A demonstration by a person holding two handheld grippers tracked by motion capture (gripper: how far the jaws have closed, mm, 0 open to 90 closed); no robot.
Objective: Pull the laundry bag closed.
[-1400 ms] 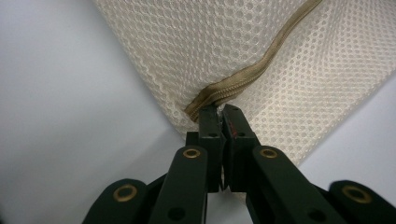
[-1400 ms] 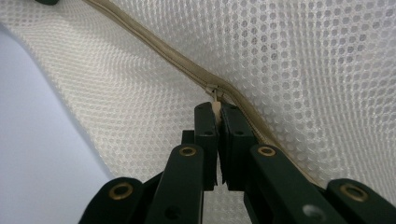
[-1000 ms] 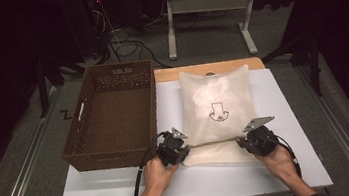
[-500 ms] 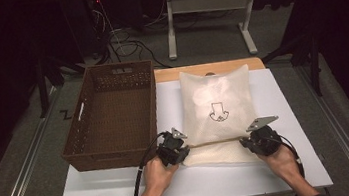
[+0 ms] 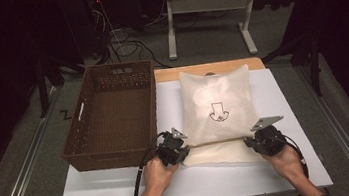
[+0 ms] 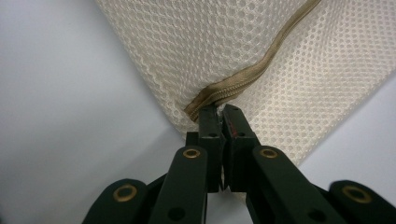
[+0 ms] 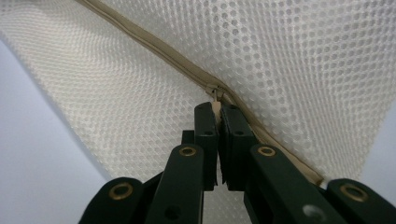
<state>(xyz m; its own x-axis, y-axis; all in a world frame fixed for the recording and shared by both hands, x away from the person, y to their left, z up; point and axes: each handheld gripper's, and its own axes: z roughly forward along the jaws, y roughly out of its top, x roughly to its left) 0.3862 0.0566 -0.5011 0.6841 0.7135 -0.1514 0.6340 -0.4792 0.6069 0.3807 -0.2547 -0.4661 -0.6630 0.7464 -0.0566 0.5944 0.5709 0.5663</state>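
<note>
1. Cream mesh bag (image 5: 218, 107) flat on white tabletop (image 5: 123, 190), right of centre, near edge folded toward person; small black print (image 5: 218, 113) on top face.
2. Tan zipper (image 6: 243, 81) running along near fold of bag, from one gripper to the other.
3. Left gripper (image 6: 220, 114) at near left corner of bag, jaws clenched on zipper end and mesh there; same gripper in high view (image 5: 181, 150), held by left hand (image 5: 157, 173).
4. Right gripper (image 7: 217, 109) at near right end of fold, jaws clenched on small tan zipper pull (image 7: 217, 95); same gripper in high view (image 5: 254, 142), held by right hand (image 5: 287, 160).
5. Both grippers at about same level across bag, well apart, zipper line stretched between.
6. Black cable (image 5: 143, 170) trailing from left gripper toward near tabletop edge.
7. Brown woven basket (image 5: 99, 152) on left part of tabletop, just beside bag, left gripper near its near right corner.
8. Wooden board (image 5: 169, 73) showing past far edge of bag.
9. Grey floor (image 5: 28, 156) around, white table frame (image 5: 207, 8) farther back.
</note>
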